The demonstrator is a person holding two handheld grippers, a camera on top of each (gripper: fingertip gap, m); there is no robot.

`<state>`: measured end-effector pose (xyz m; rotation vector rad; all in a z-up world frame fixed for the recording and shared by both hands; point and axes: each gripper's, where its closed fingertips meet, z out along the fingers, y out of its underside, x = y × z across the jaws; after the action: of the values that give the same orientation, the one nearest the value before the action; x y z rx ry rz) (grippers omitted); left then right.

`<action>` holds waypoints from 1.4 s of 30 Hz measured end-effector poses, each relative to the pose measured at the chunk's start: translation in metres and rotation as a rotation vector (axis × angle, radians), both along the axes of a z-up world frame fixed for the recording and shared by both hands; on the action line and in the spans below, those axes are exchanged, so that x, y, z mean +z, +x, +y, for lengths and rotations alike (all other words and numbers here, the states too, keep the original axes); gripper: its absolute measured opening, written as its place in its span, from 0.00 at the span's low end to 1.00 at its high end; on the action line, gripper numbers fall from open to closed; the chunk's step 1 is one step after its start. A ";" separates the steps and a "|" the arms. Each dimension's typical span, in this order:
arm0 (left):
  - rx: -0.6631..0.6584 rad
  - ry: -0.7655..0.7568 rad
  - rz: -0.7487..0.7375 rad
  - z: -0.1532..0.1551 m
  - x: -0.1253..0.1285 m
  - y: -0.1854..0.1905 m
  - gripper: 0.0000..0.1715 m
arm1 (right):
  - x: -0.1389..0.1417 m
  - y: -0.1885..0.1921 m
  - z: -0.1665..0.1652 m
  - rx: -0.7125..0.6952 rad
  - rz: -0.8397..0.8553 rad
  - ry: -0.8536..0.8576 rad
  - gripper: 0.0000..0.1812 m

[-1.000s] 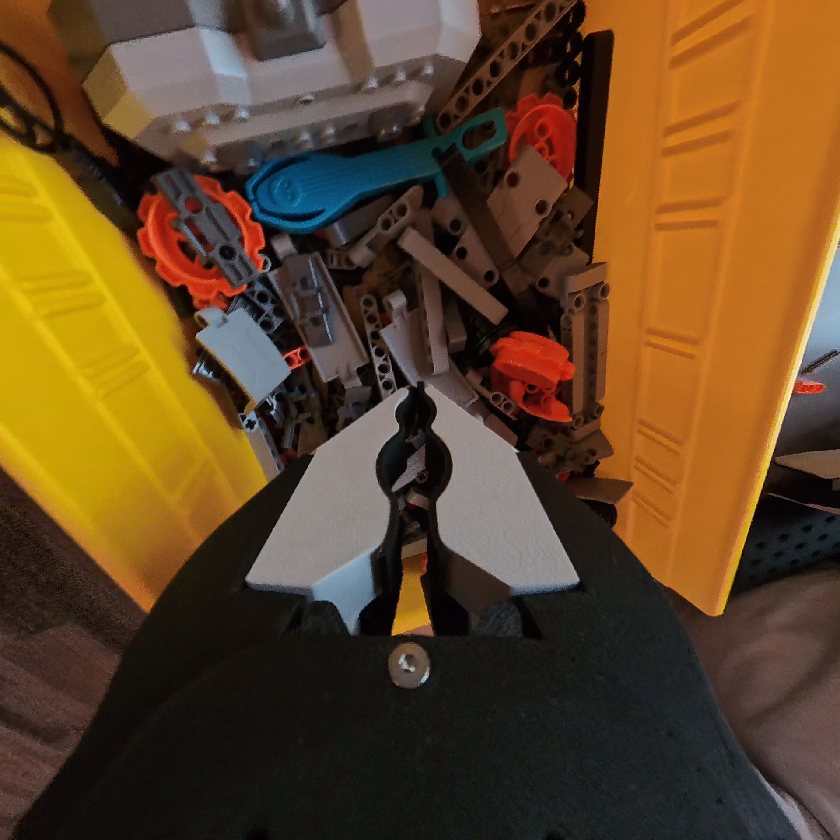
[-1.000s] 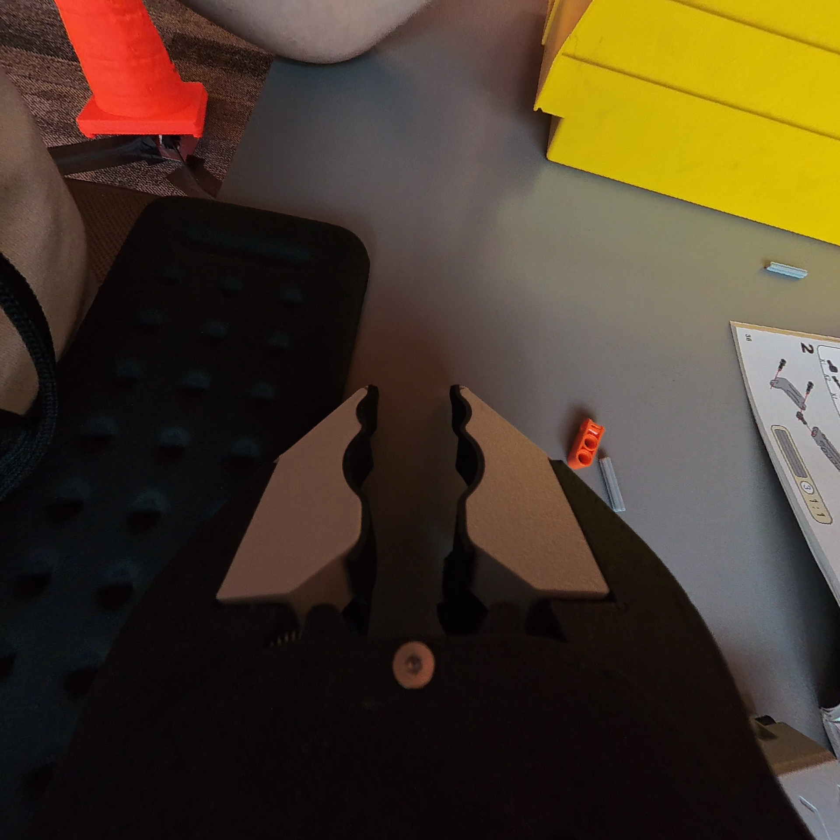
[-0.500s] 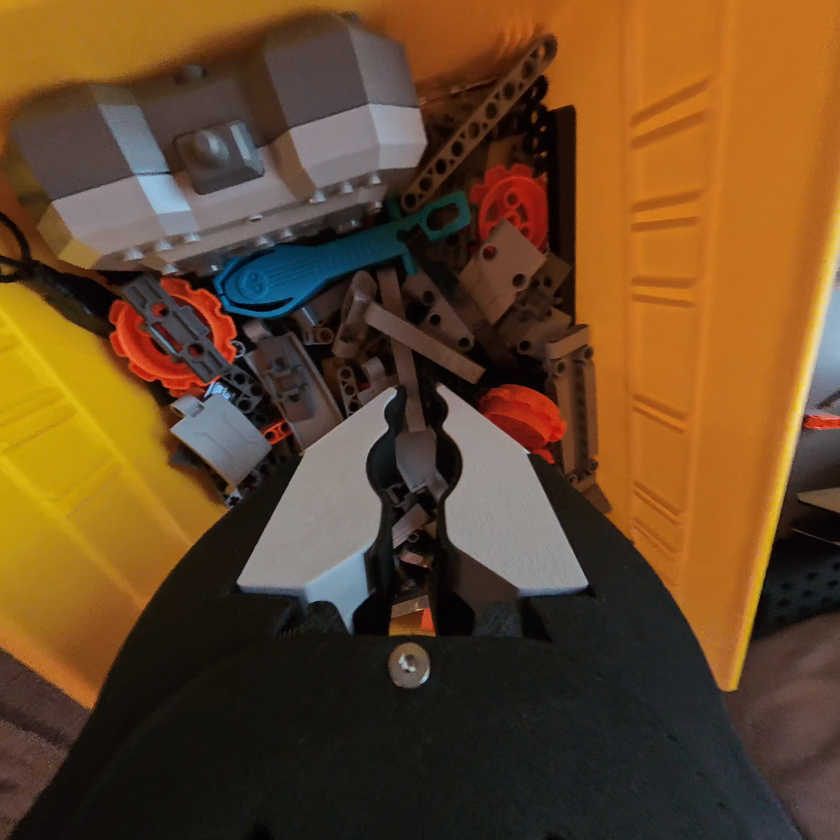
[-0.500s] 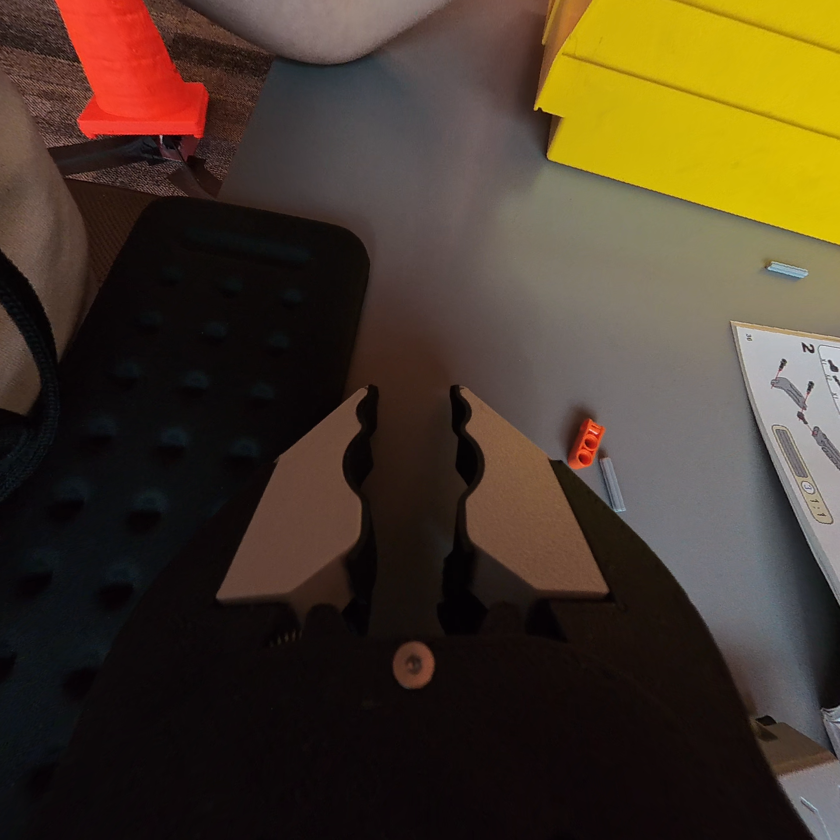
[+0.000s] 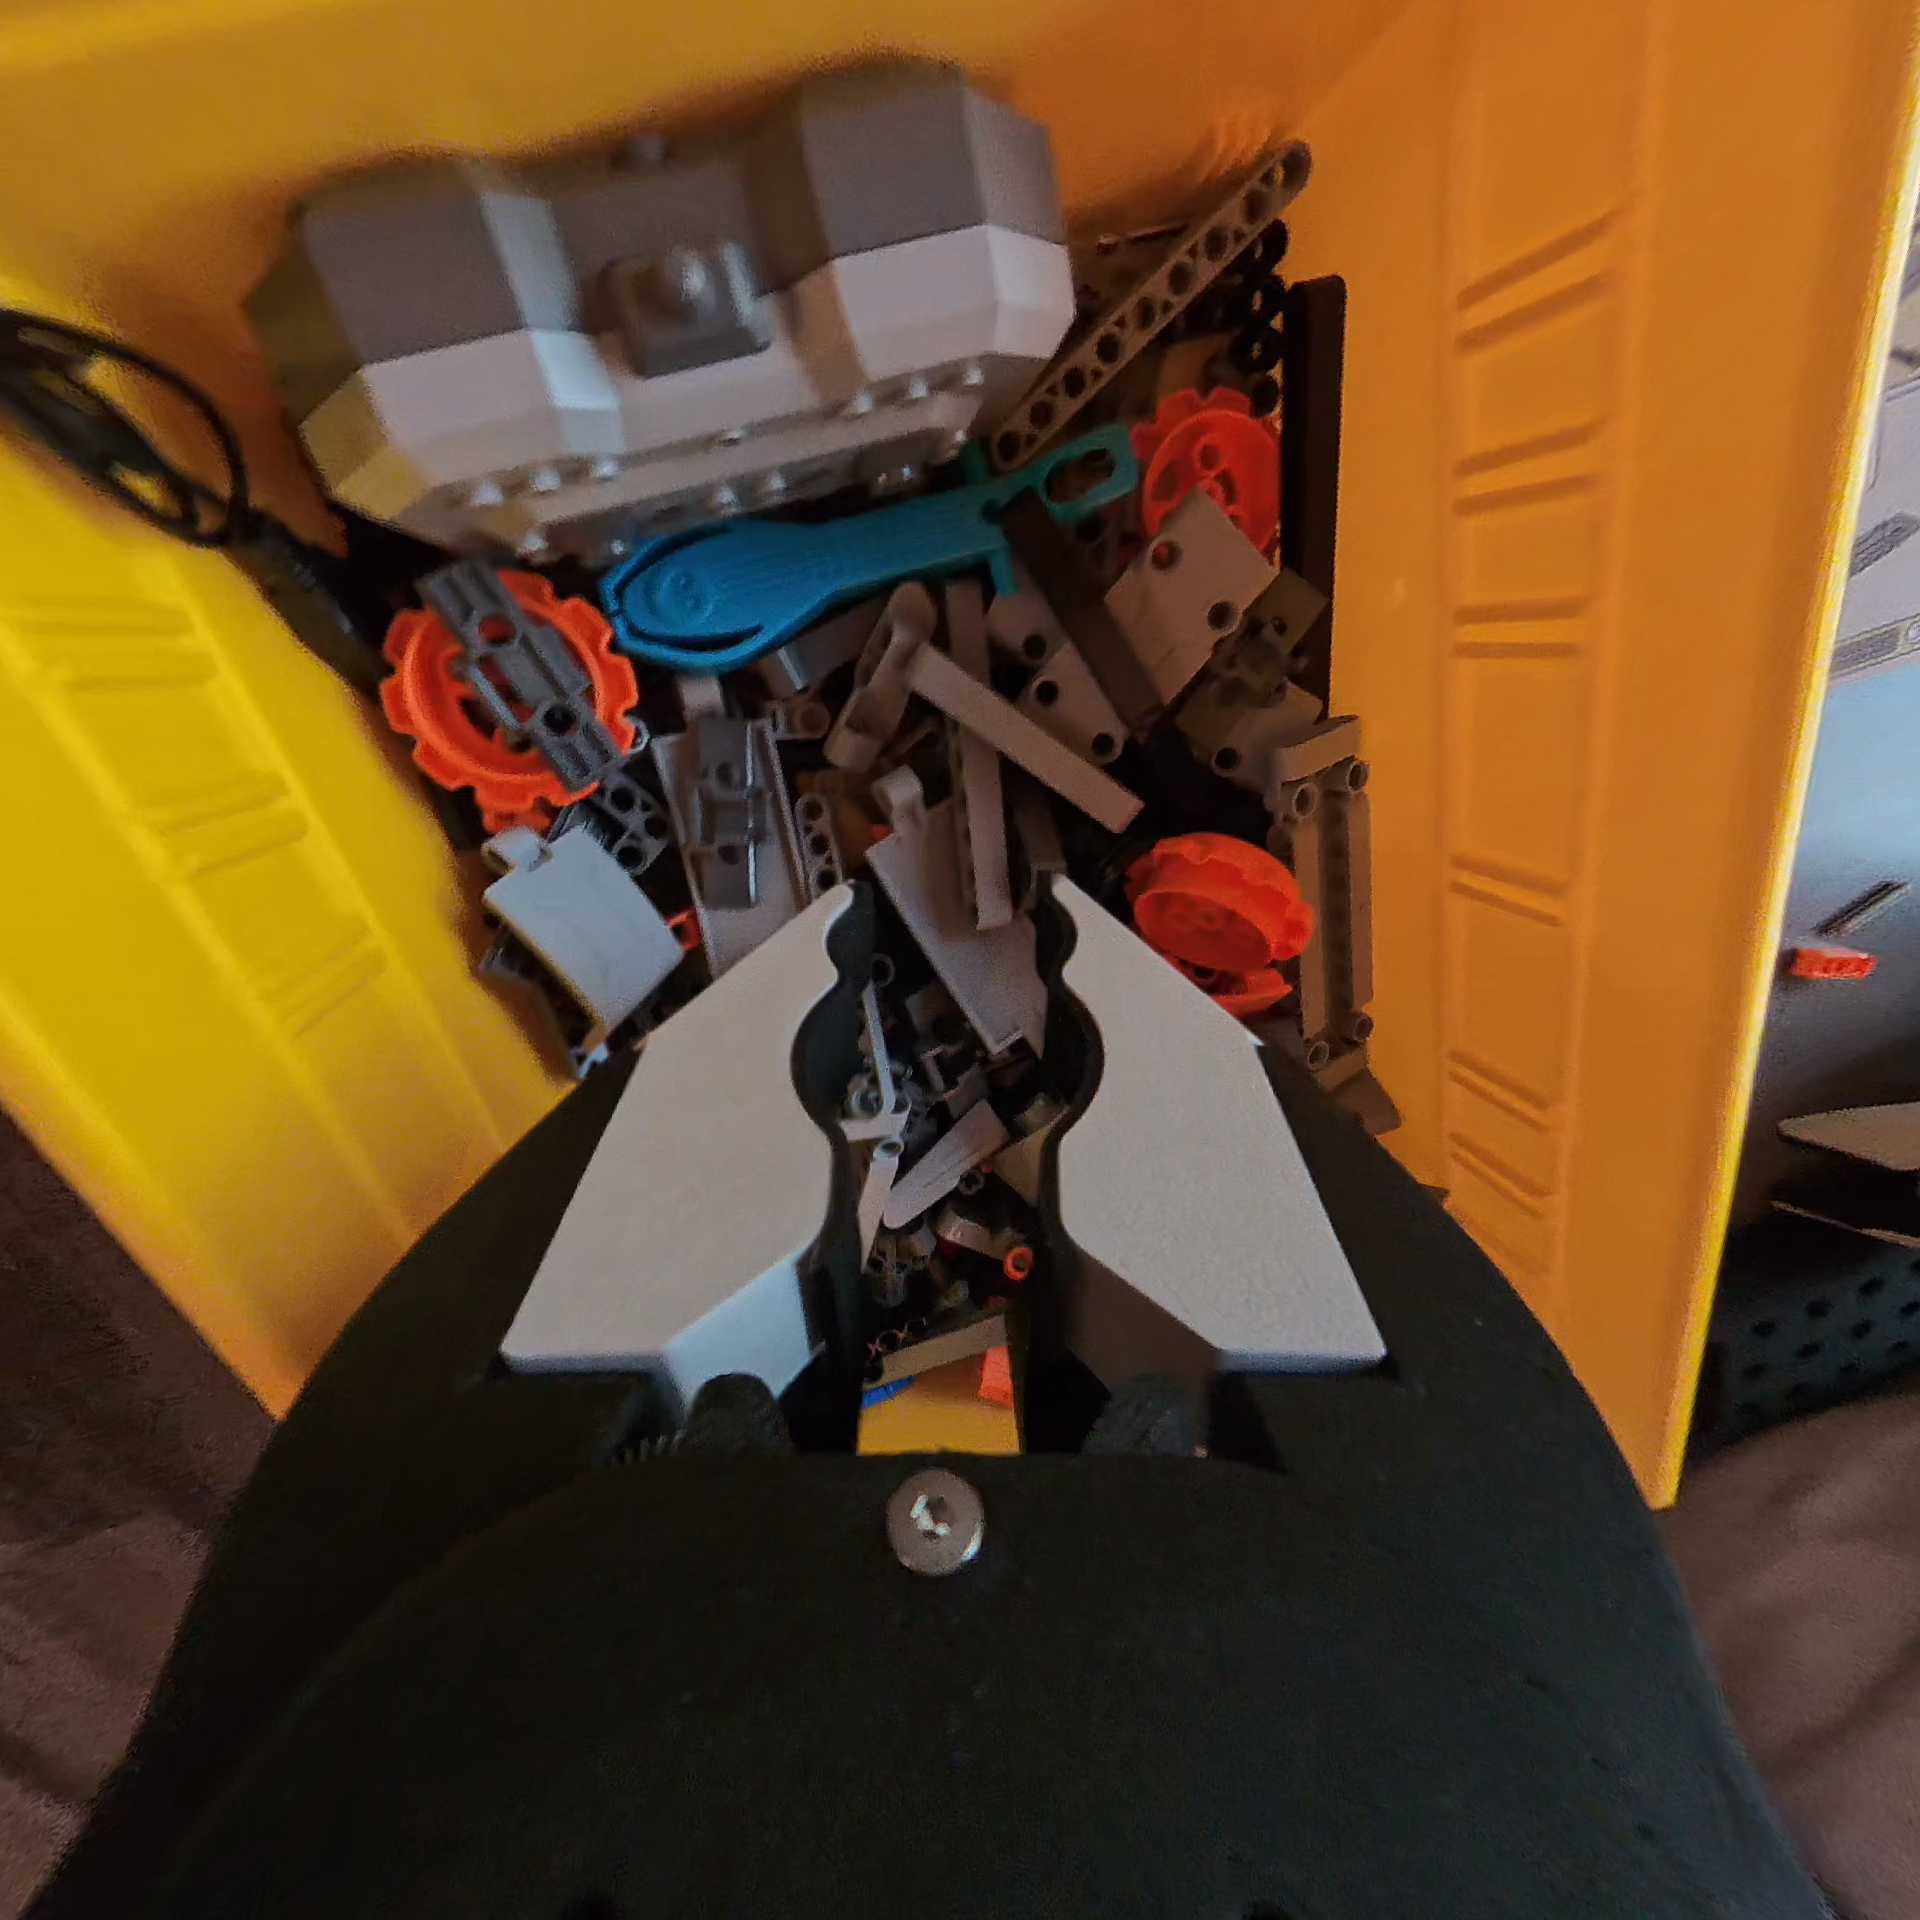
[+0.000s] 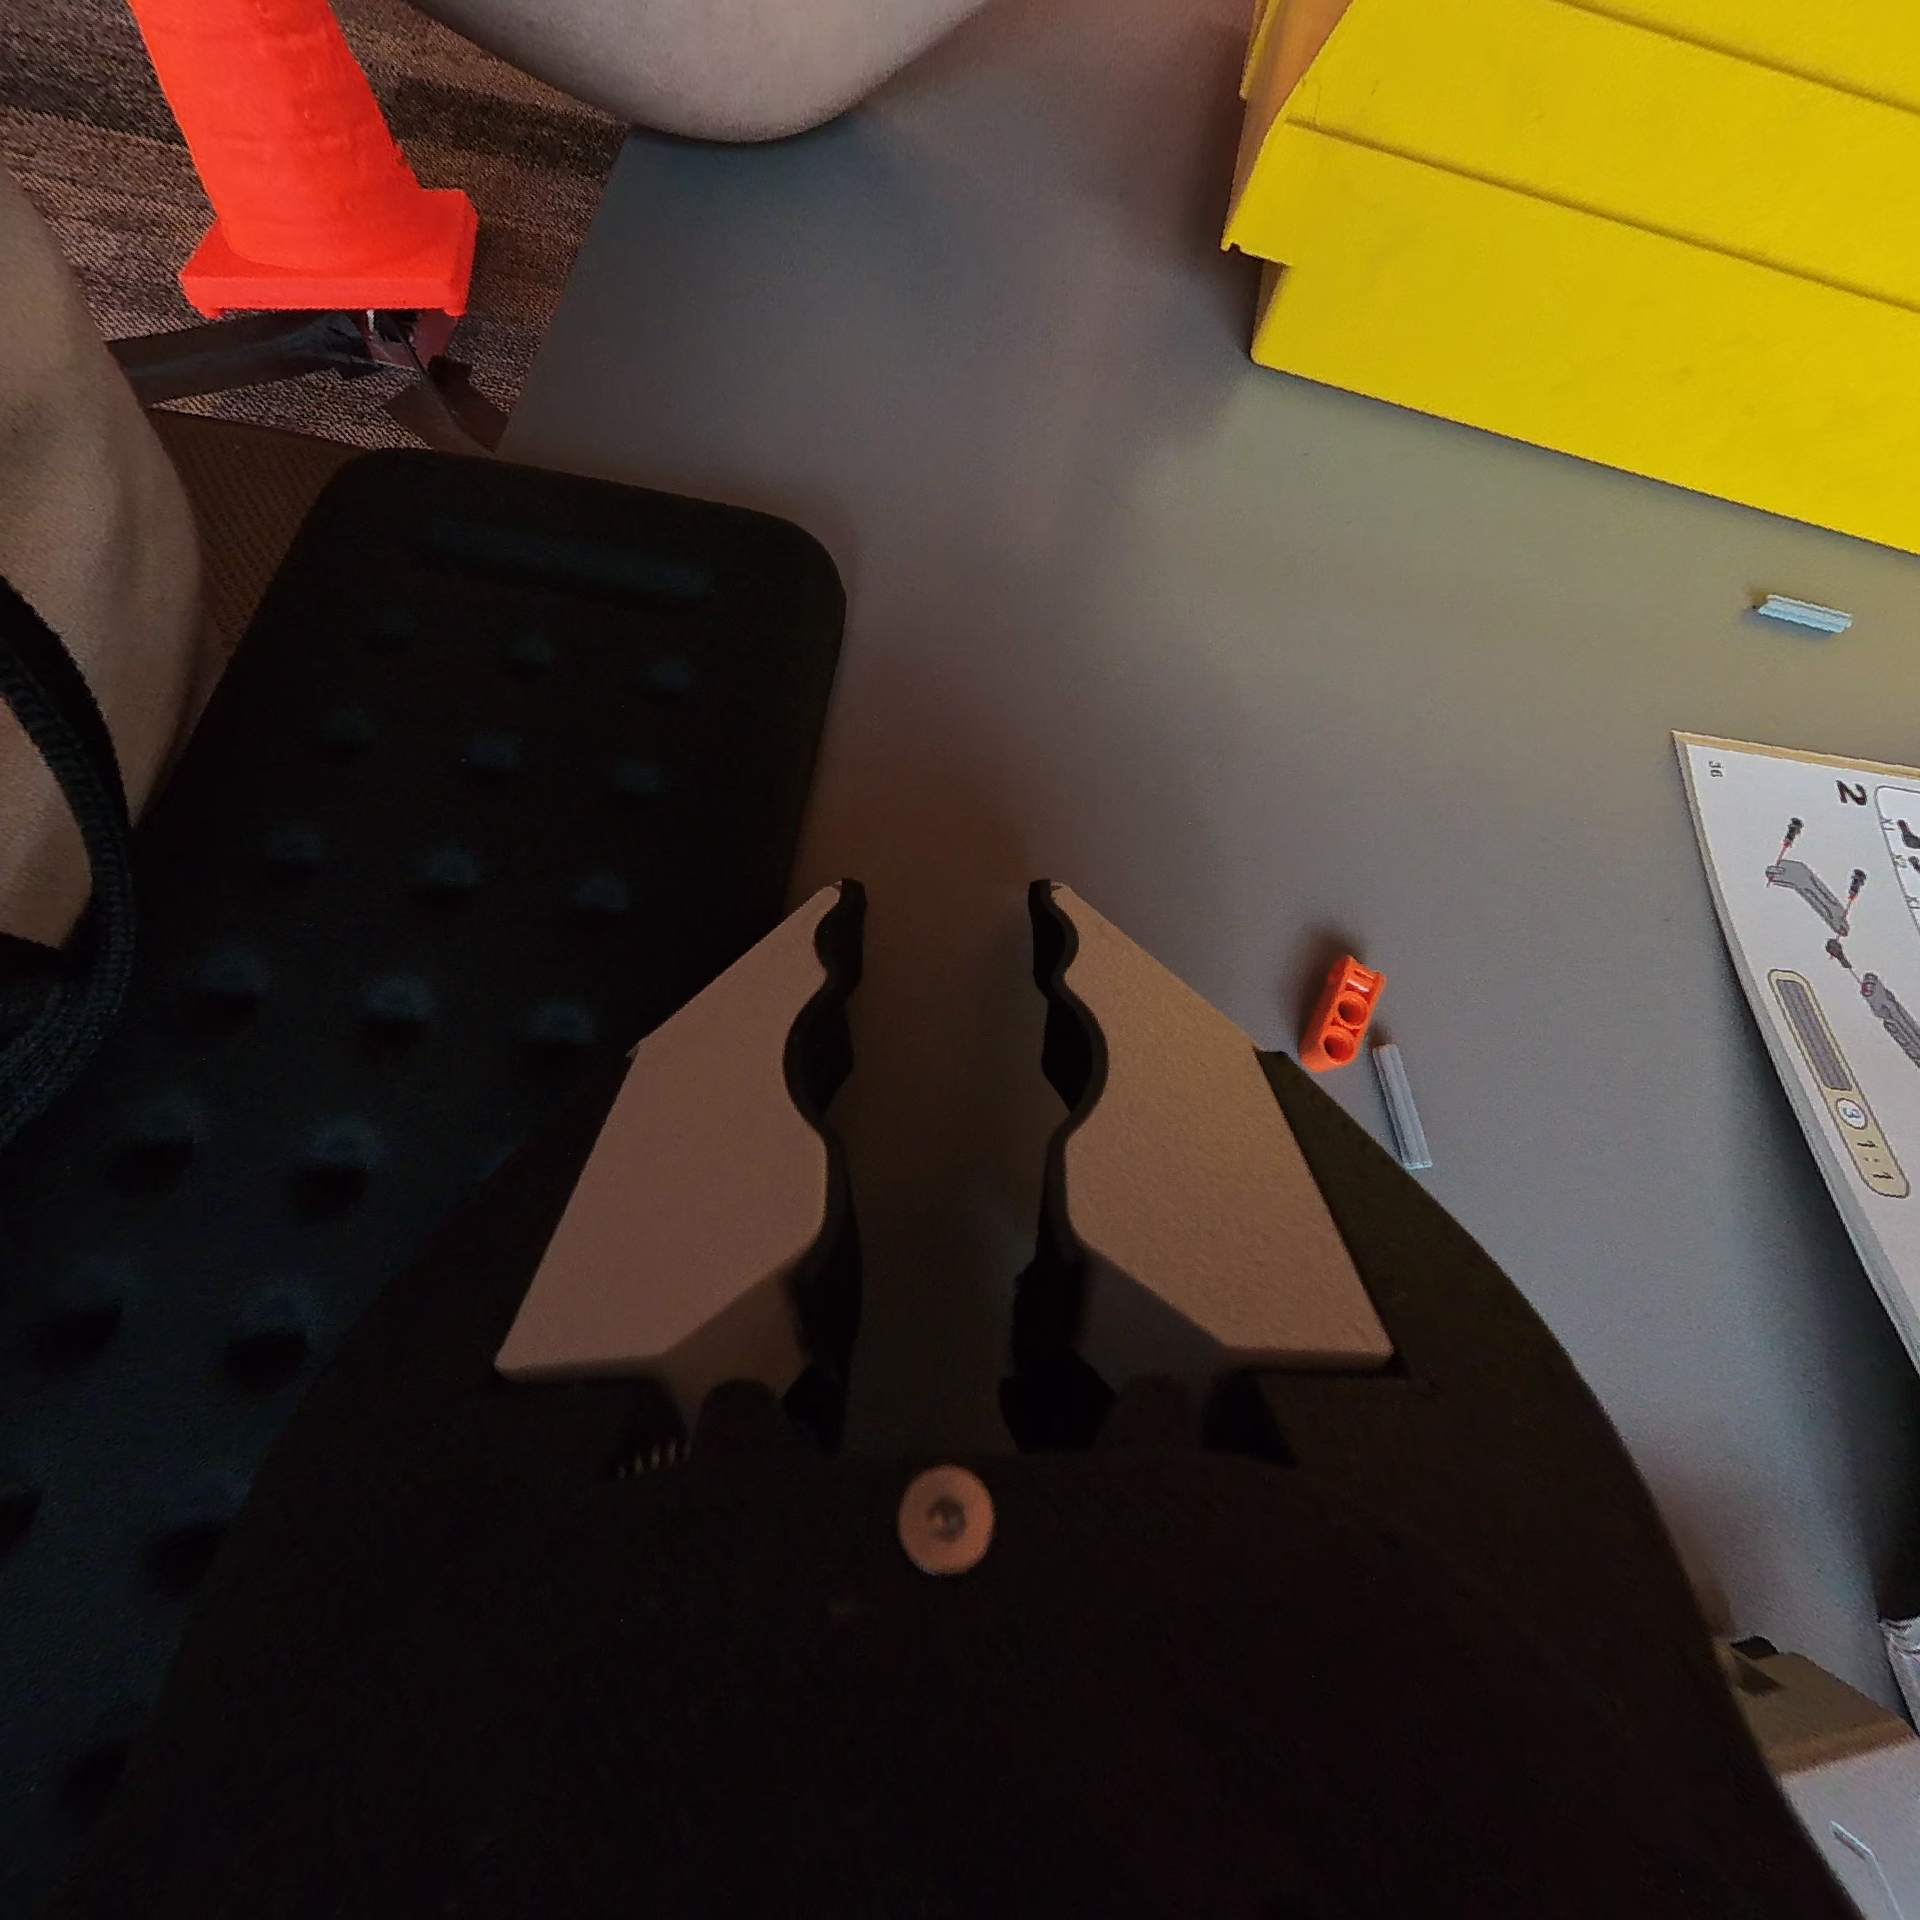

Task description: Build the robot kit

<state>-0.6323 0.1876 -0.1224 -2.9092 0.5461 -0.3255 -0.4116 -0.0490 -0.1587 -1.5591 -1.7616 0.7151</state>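
Note:
My left gripper (image 5: 951,899) is open above a yellow bin (image 5: 1558,727) filled with several grey, black and orange building pieces. Its fingertips straddle a pale grey curved panel (image 5: 966,935) and a grey beam; I cannot tell whether they touch. A big grey-and-white block (image 5: 675,343), a blue flat tool (image 5: 821,566) and orange toothed wheels (image 5: 1216,914) lie farther in. My right gripper (image 6: 945,899) is open and empty, low over a grey table (image 6: 1091,520). A small orange piece (image 6: 1342,1013) and a pale grey pin (image 6: 1403,1107) lie just right of it.
A black dimpled mat (image 6: 416,883) lies left of the right gripper. A yellow bin (image 6: 1610,260) stands at the far right, a printed instruction sheet (image 6: 1818,987) at the right edge, another pale pin (image 6: 1803,613) near it. An orange cone (image 6: 301,166) stands on carpet. Spacing between my two grippers at the tips: around 35 centimetres. The right tips stand about 6 centimetres off the small orange piece (image 6: 1342,1013). It turns up in the left wrist view (image 5: 1848,970) as well.
My left gripper went from shut to open and drew back, so more of the bin's far end shows. The right gripper has not moved.

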 end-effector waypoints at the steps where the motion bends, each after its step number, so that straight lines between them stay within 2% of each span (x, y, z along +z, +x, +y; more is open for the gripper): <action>1: -0.024 -0.003 0.009 0.000 -0.003 0.004 0.19 | 0.000 0.000 0.000 0.000 0.000 0.000 0.18; 3: -0.080 -0.029 0.021 -0.002 -0.011 0.012 0.21 | 0.000 0.000 0.000 0.000 0.000 0.000 0.18; 4: -0.100 -0.034 0.031 -0.002 -0.014 0.015 0.17 | 0.000 0.000 0.000 0.000 0.000 0.001 0.18; 5: -0.109 -0.027 0.046 0.001 -0.016 0.015 0.19 | 0.000 0.000 0.000 0.000 0.000 0.001 0.18; 7: -0.134 -0.048 0.079 -0.002 -0.021 0.014 0.13 | 0.000 0.000 0.000 0.001 0.000 0.002 0.18; 10: -0.162 -0.063 0.130 -0.005 -0.027 0.010 0.13 | 0.000 0.000 0.000 0.001 0.000 0.001 0.18; 15: -0.134 -0.098 0.063 -0.013 -0.022 0.008 0.12 | 0.000 0.000 0.000 0.002 0.000 0.000 0.18; 21: -0.042 -0.080 -0.011 -0.029 0.003 -0.016 0.12 | 0.000 0.001 0.000 0.002 0.000 0.000 0.18; 25: 0.055 -0.081 0.035 -0.052 0.019 -0.043 0.12 | 0.000 0.000 0.000 0.002 -0.001 -0.002 0.18; 28: 0.168 -0.134 0.107 -0.069 0.018 -0.064 0.12 | 0.000 0.000 0.000 0.002 -0.001 -0.004 0.18; 30: 0.235 -0.136 0.124 -0.066 0.017 -0.071 0.20 | 0.000 0.000 0.000 0.002 -0.001 -0.004 0.18; 31: 0.244 -0.110 0.111 -0.059 0.018 -0.070 0.21 | 0.000 0.000 0.000 0.002 -0.001 -0.003 0.18; 34: 0.197 -0.033 0.082 -0.039 0.023 -0.057 0.27 | 0.000 0.000 0.000 0.002 -0.001 -0.004 0.18; 36: 0.086 0.008 0.061 -0.027 0.022 -0.038 0.28 | 0.000 0.000 0.000 0.002 -0.001 -0.005 0.18; 39: -0.031 -0.009 0.048 -0.016 0.007 -0.011 0.31 | 0.000 0.000 0.000 0.002 -0.001 -0.006 0.18; 42: -0.038 -0.070 0.137 -0.009 -0.018 -0.012 0.33 | 0.000 0.000 0.000 0.003 -0.001 -0.001 0.18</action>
<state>-0.6444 0.1782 -0.1402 -3.0080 0.6236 -0.1531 -0.4112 -0.0493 -0.1591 -1.5583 -1.7646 0.7170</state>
